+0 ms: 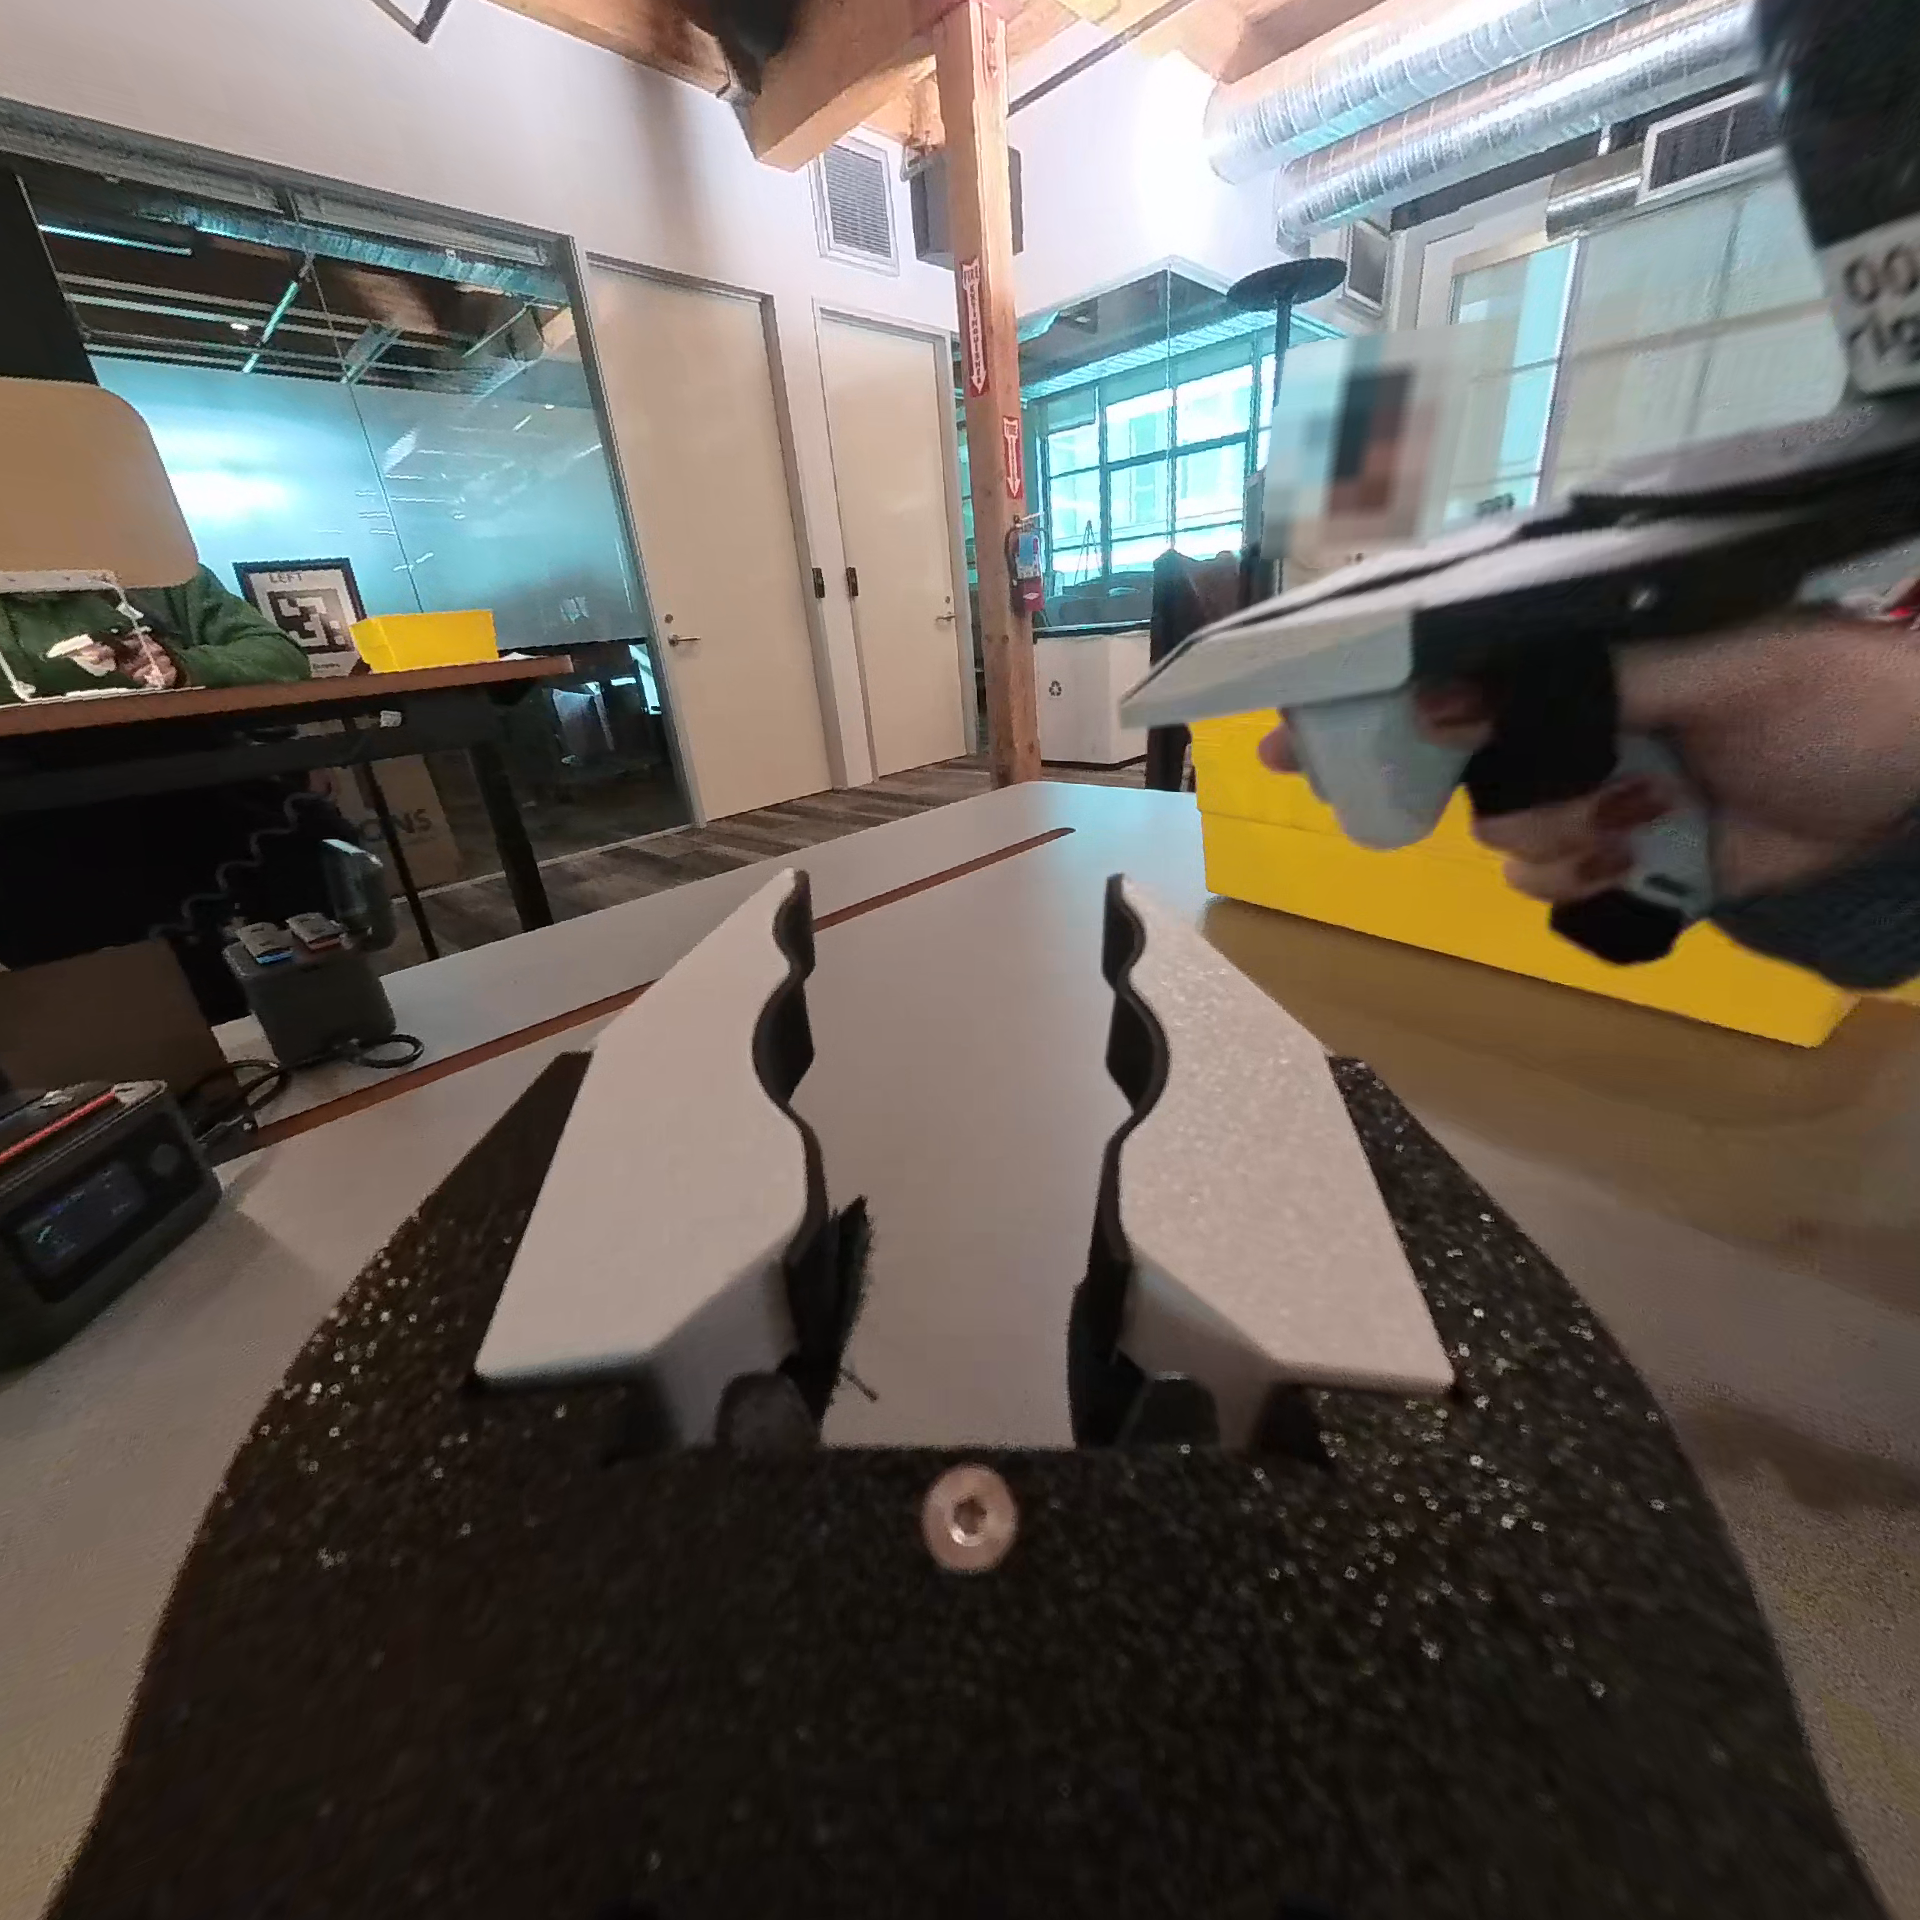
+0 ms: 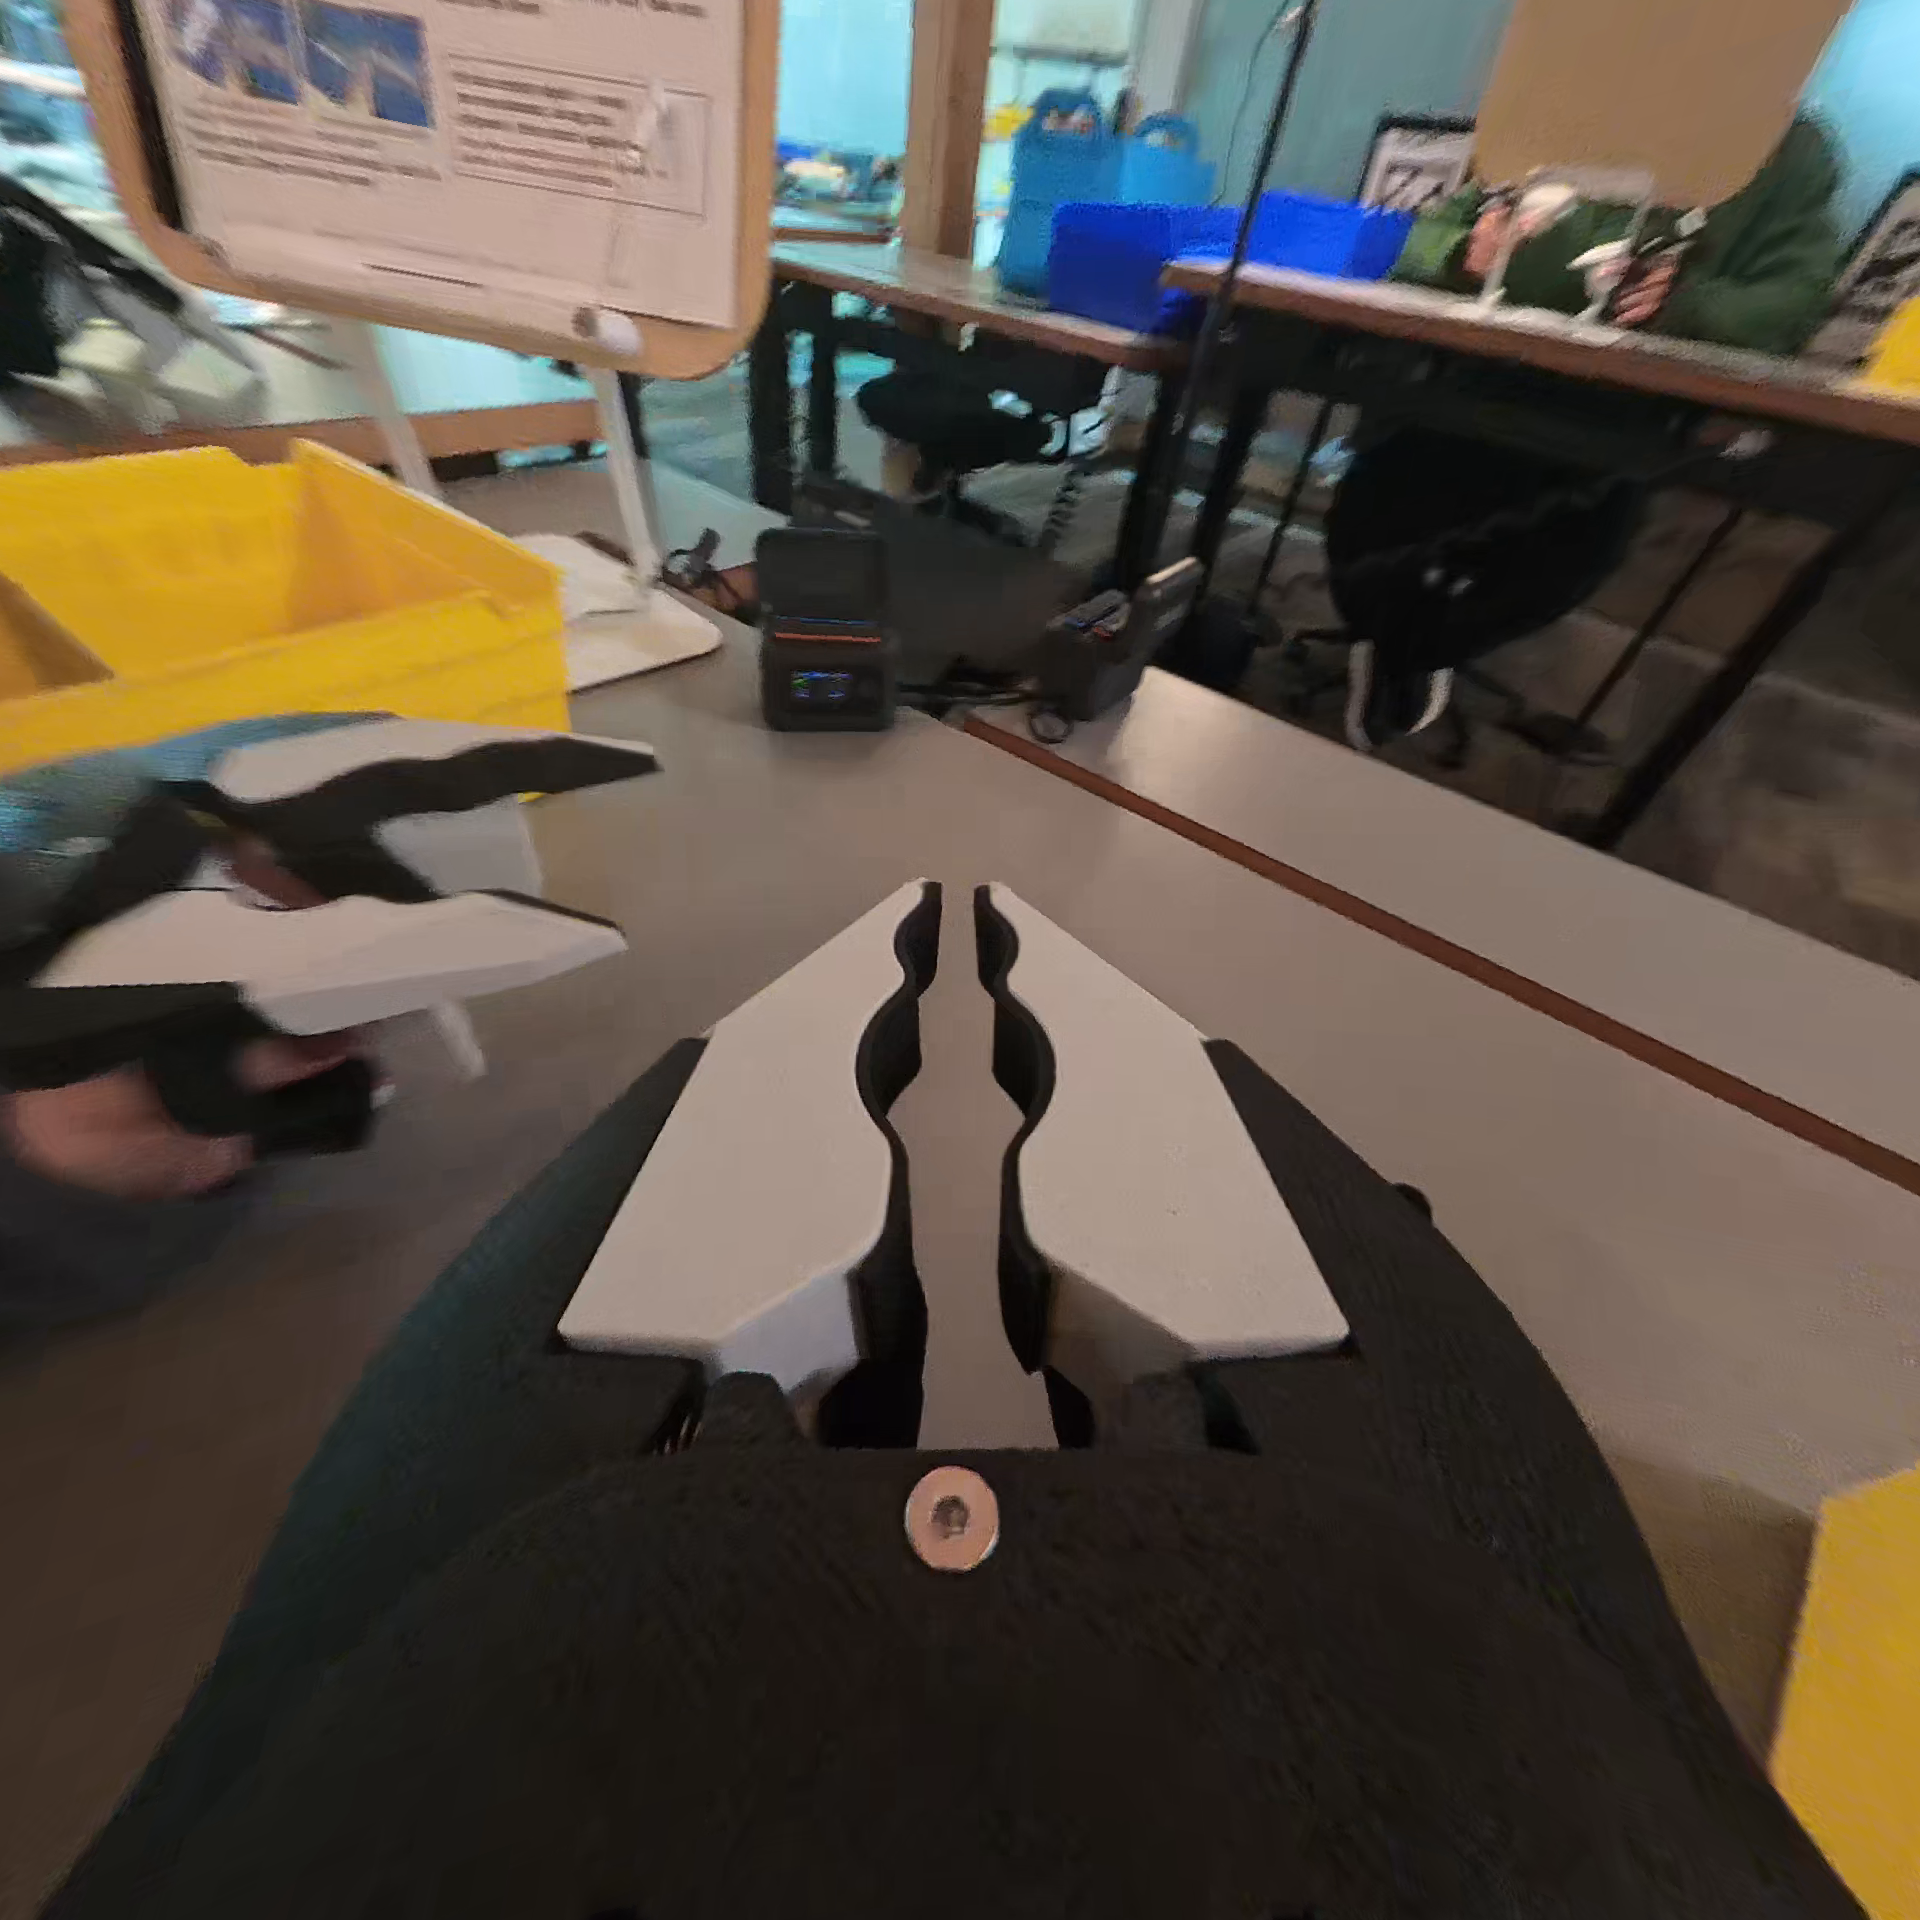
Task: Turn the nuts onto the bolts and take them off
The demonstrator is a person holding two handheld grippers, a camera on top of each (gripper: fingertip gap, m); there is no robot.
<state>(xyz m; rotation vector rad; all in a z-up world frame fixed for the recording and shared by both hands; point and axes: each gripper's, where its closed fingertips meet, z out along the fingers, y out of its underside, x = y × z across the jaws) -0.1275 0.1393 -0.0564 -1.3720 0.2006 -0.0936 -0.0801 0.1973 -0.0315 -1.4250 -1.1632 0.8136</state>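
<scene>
No nuts or bolts show in either view. My left gripper (image 1: pixel 956 894) is open and empty, its white fingers spread wide, low over the grey table (image 1: pixel 935 1039). It also shows in the right wrist view (image 2: pixel 629 852) at the left, blurred, with a hand on it and its jaws apart. My right gripper (image 2: pixel 956 894) is empty, its jaws nearly together with only a narrow slit between the tips. In the left wrist view it (image 1: pixel 1143 707) is held by a hand at the upper right, above the table.
A yellow bin (image 1: pixel 1455 914) (image 2: pixel 260 623) stands on the table by the grippers. Another yellow bin (image 2: pixel 1849 1714) is at the near right. A black power unit (image 2: pixel 826 644) (image 1: pixel 83 1195) with cables sits at the table's edge. A board on a stand (image 2: pixel 468 156) is behind. A person in green (image 2: pixel 1714 260) sits at another table.
</scene>
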